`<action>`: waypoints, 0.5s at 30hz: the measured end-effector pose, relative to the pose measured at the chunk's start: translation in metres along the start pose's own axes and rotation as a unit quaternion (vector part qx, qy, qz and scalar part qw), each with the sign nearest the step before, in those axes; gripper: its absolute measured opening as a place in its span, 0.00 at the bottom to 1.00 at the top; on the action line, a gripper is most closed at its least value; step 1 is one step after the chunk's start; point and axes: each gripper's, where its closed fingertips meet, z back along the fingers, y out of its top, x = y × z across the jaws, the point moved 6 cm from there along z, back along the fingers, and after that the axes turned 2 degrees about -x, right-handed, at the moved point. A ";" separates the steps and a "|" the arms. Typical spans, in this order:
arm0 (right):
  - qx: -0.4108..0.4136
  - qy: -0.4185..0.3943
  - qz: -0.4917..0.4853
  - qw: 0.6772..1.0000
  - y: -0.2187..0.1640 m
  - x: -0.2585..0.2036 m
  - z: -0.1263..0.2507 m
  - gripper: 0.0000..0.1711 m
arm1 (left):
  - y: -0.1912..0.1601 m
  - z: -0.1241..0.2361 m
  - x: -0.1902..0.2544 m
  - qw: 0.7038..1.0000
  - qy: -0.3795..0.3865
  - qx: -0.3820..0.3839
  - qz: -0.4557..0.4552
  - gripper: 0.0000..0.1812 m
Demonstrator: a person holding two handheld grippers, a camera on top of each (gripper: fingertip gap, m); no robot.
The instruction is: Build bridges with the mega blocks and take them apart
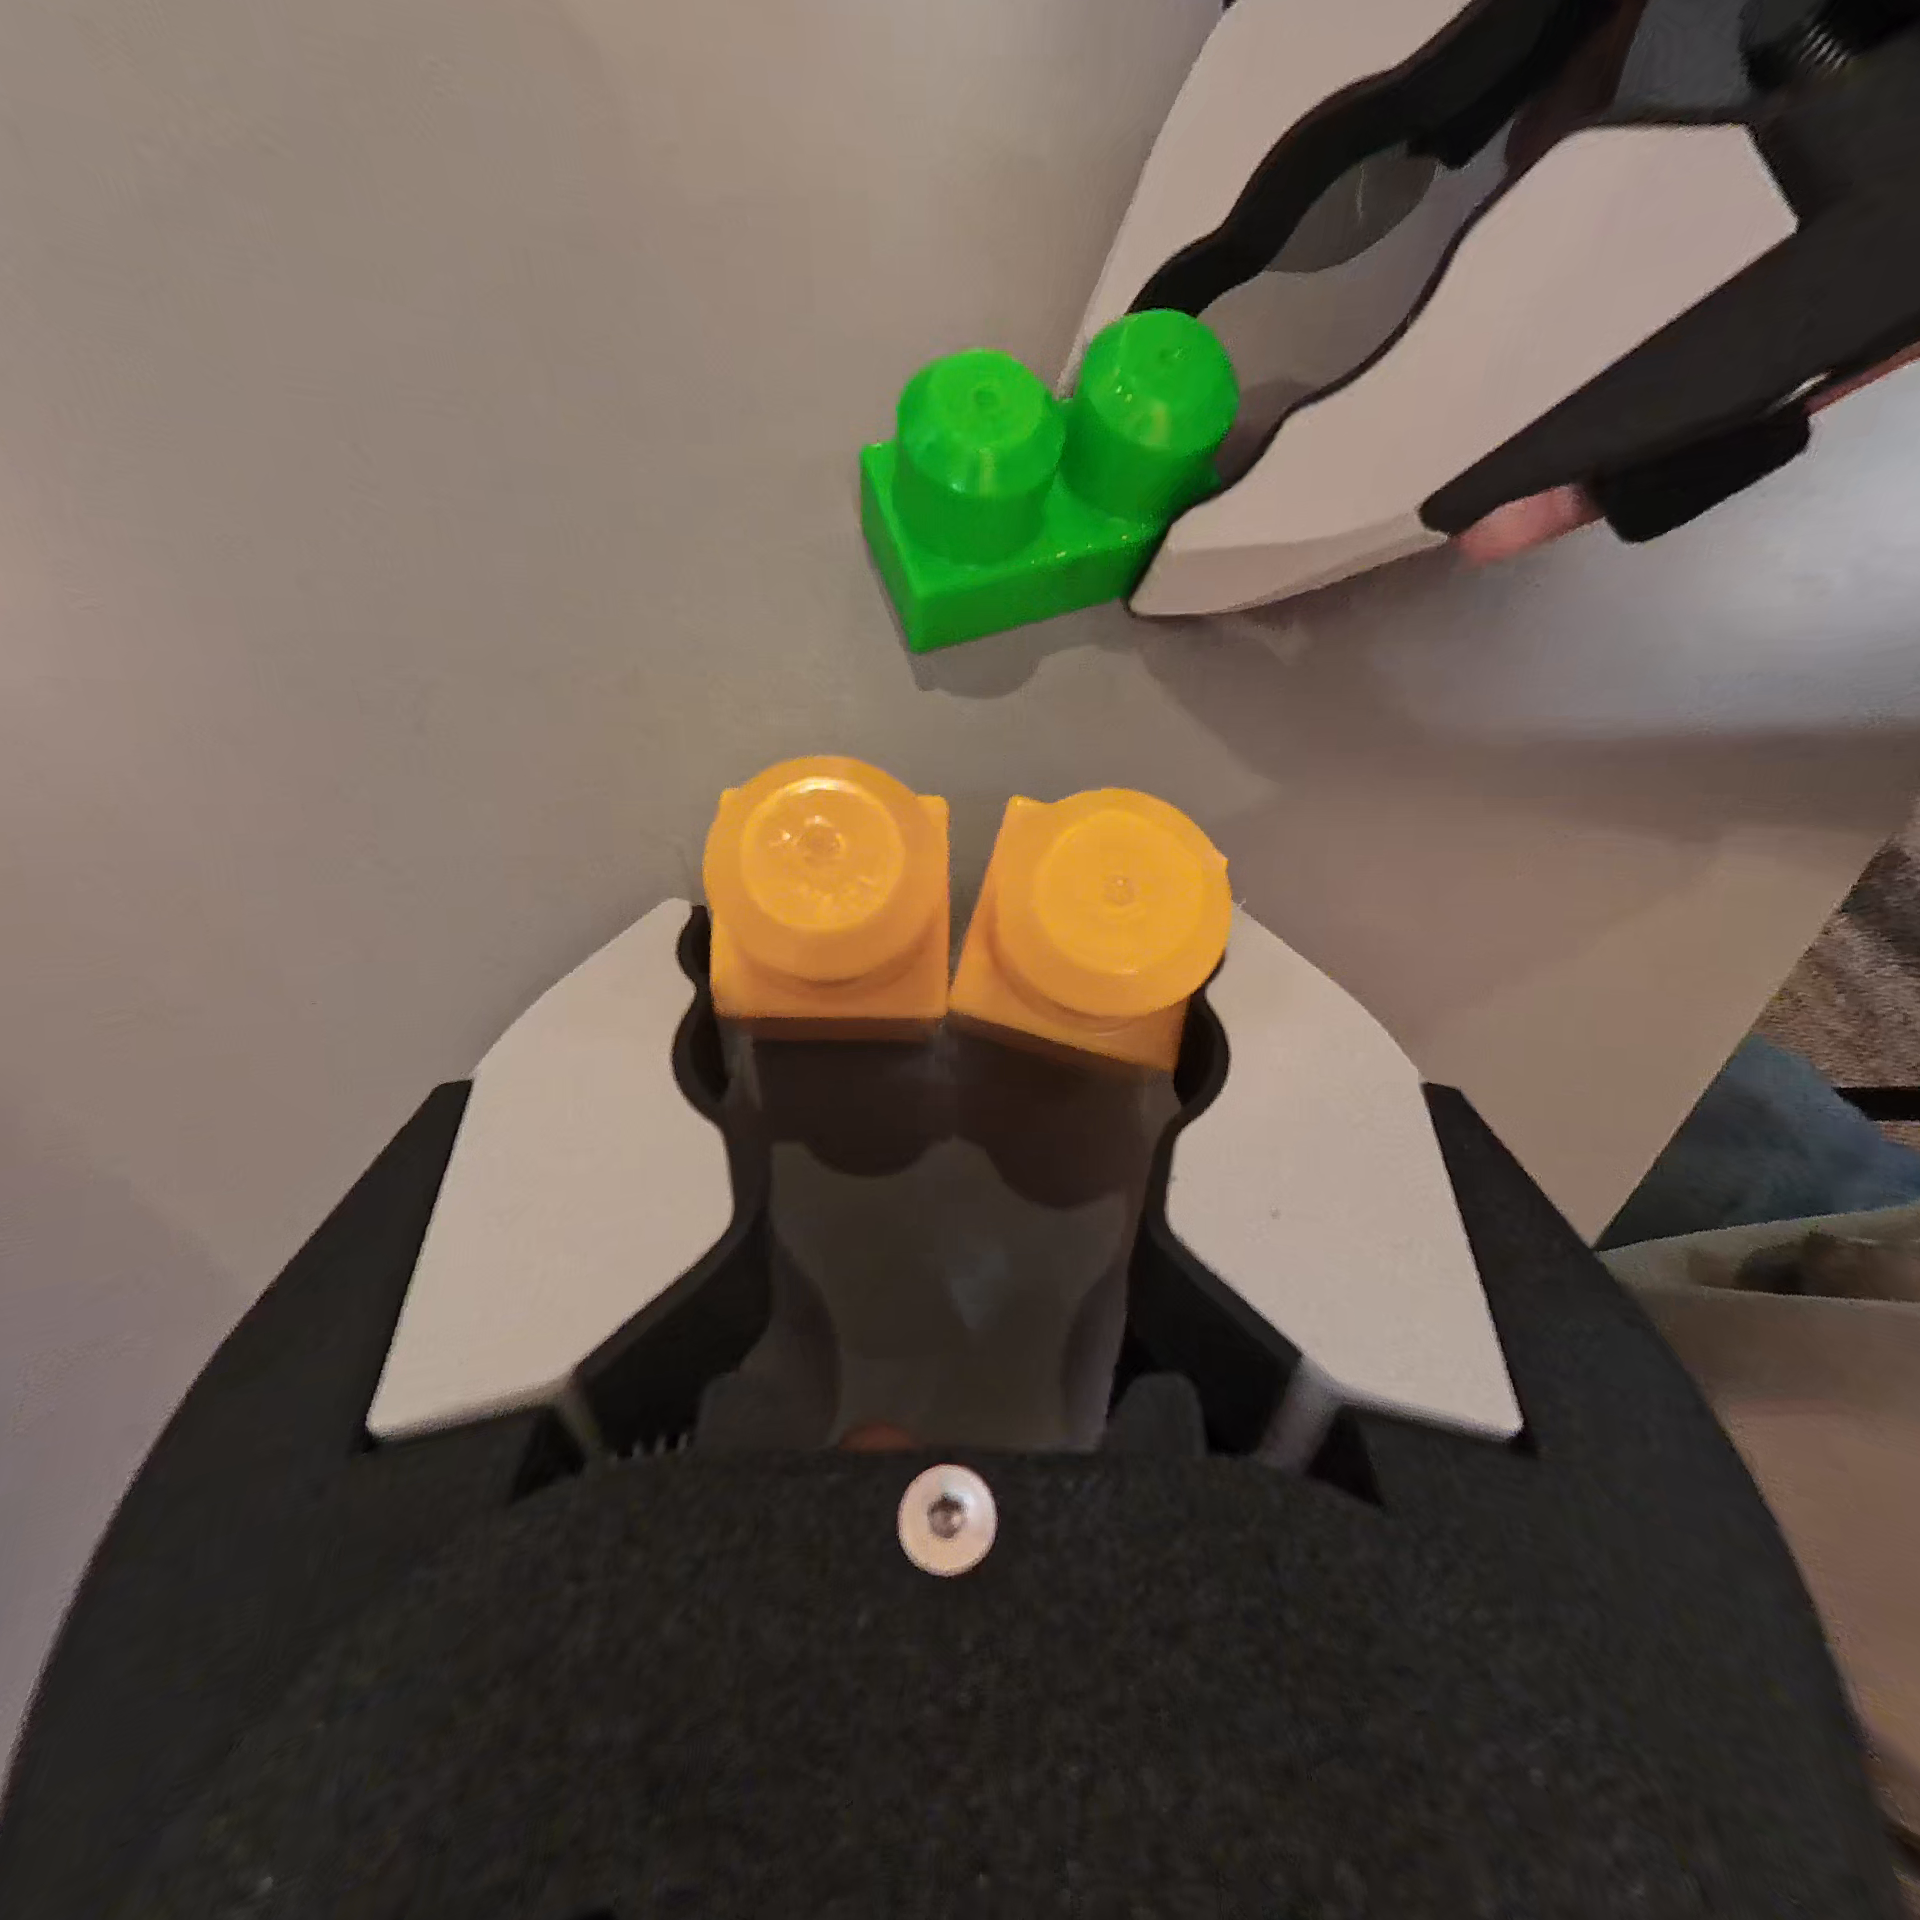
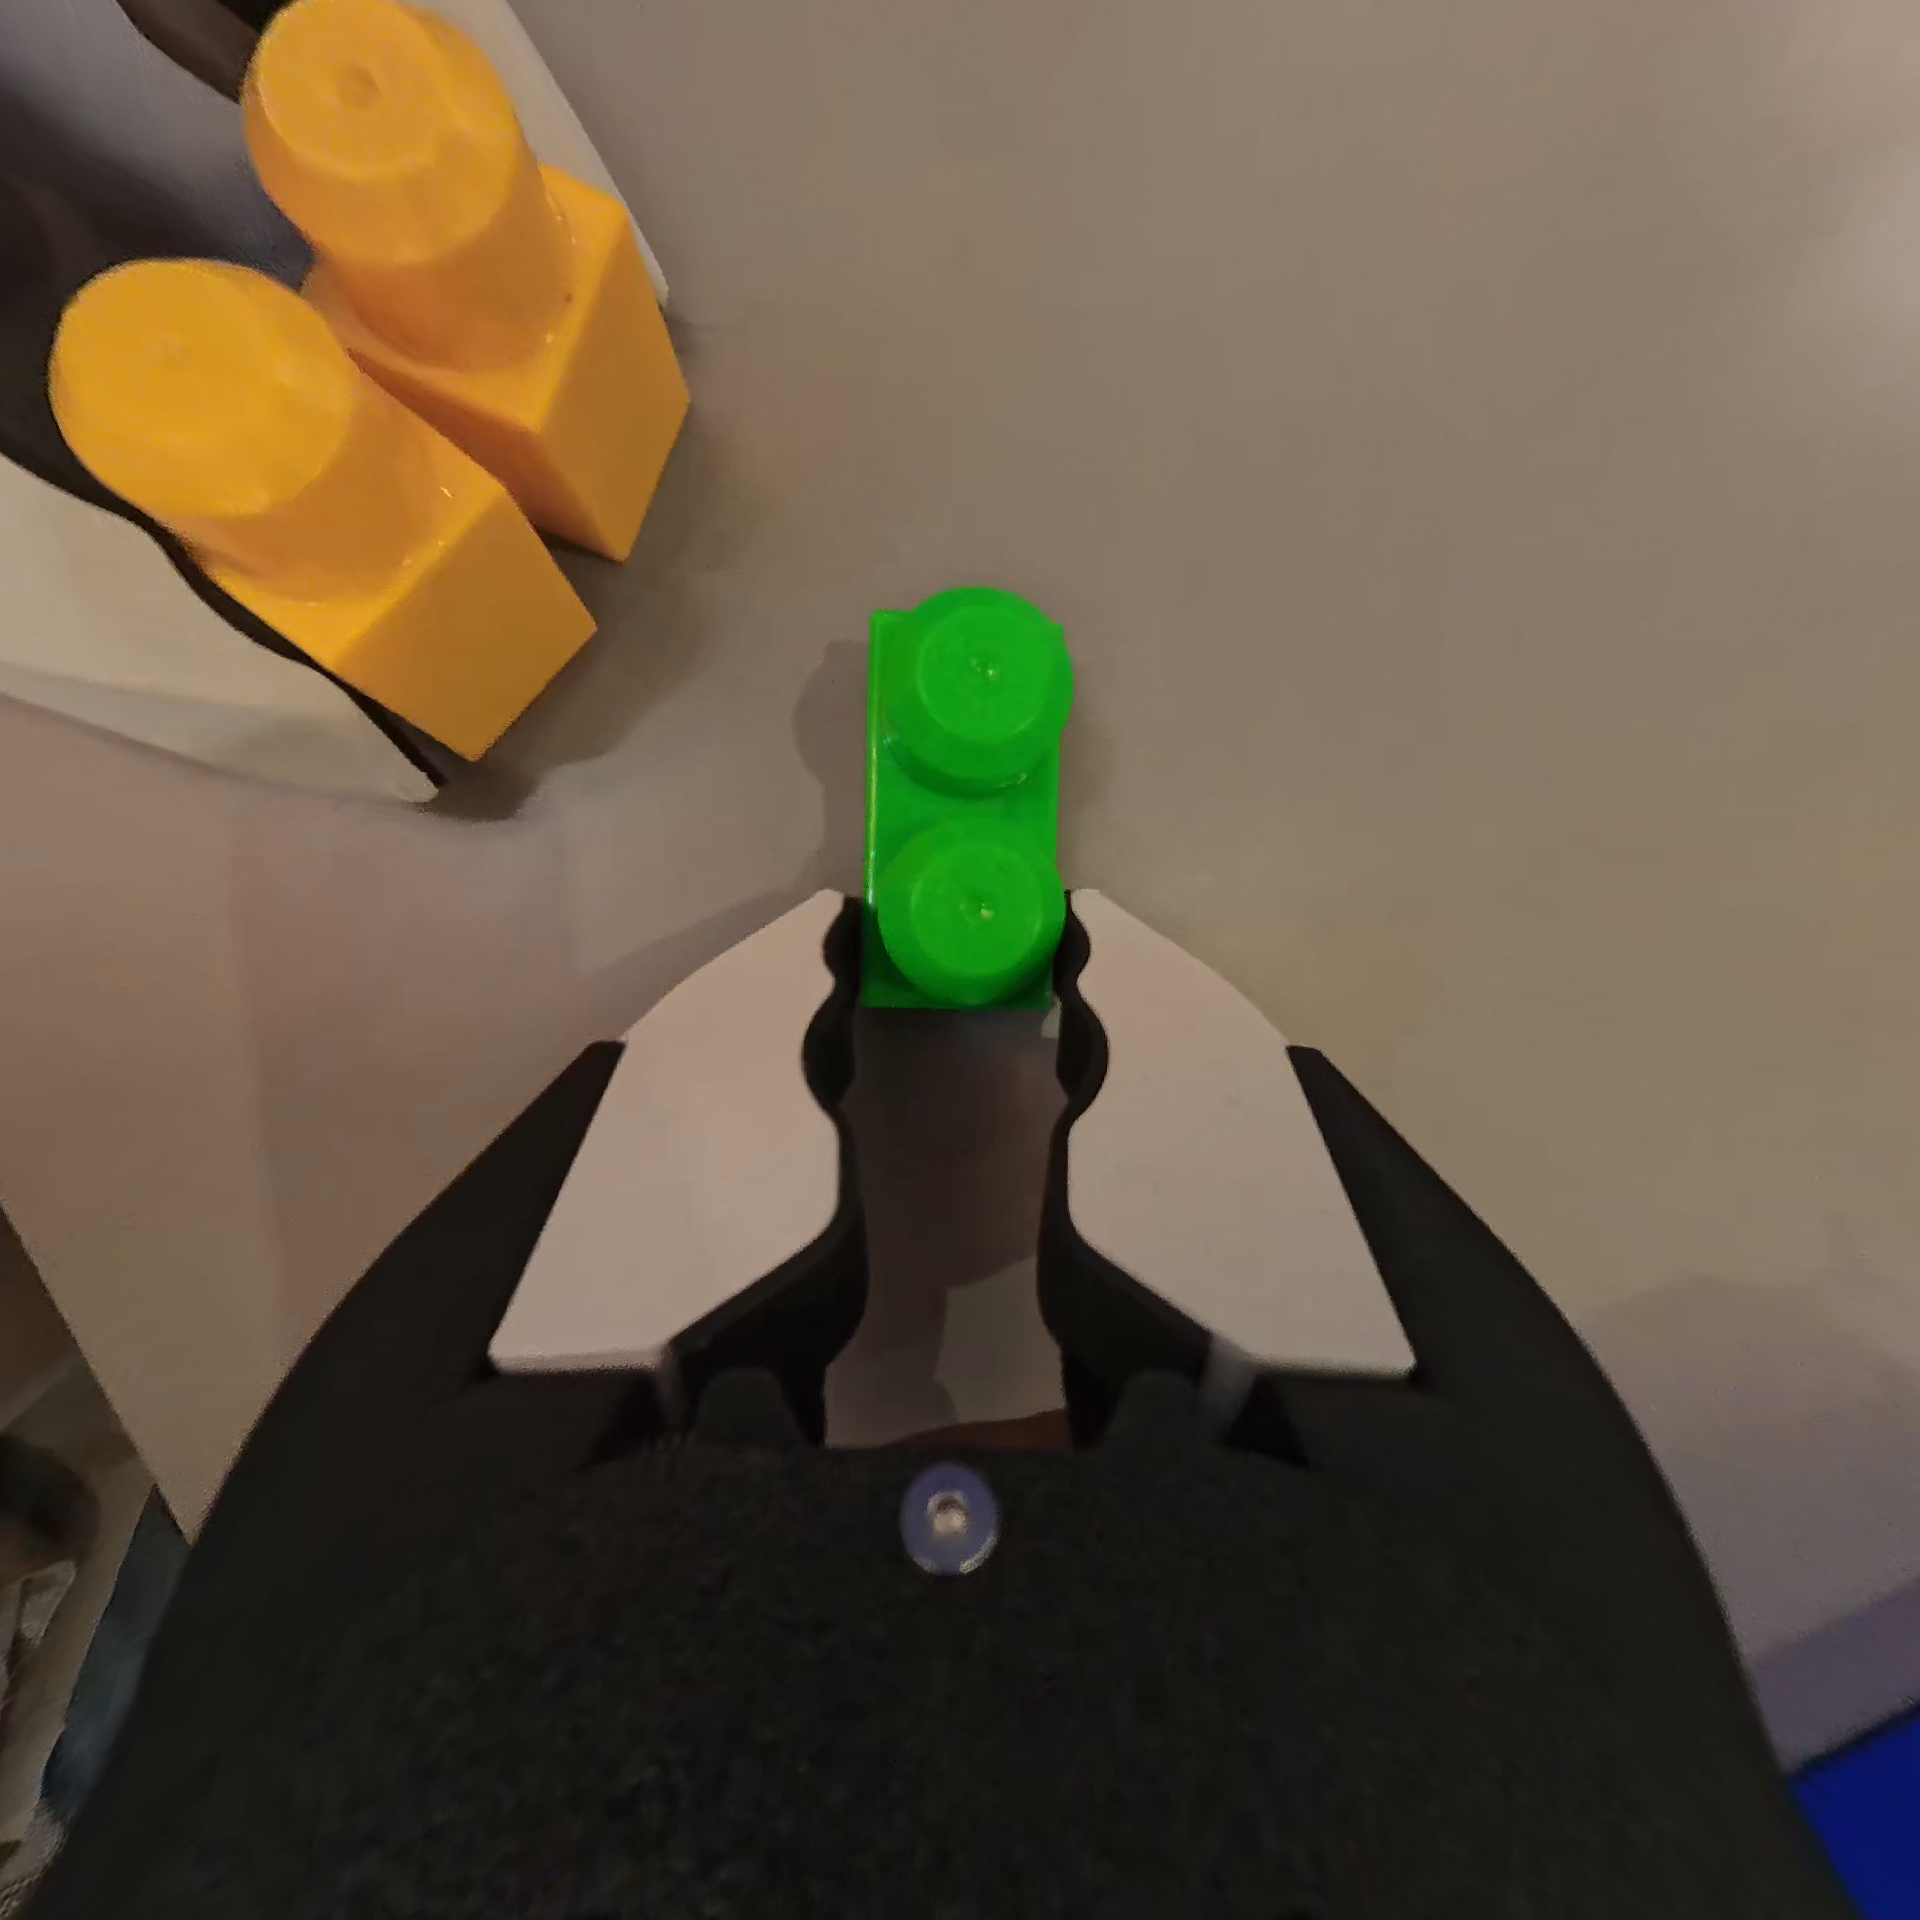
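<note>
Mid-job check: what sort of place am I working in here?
Probably a plain tabletop indoors, maybe at home: a bare pale table, toy blocks only, a green block and two orange blocks, and what looks like carpet past the edge.

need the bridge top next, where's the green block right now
The green block sits on the grey table, its near end between the right gripper fingers, with the two orange blocks in the left gripper to its left.

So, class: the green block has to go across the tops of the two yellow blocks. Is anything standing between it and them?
Nothing visible does. The green block, gripped at one end by the right gripper, is separated from the two yellow blocks in the left gripper only by bare grey table. Both yellow studs are uncovered.
</note>
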 end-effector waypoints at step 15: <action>0.031 -0.022 -0.012 0.999 0.009 0.002 0.016 0.20 | -0.002 -0.001 0.001 0.998 0.057 -0.003 0.001 0.48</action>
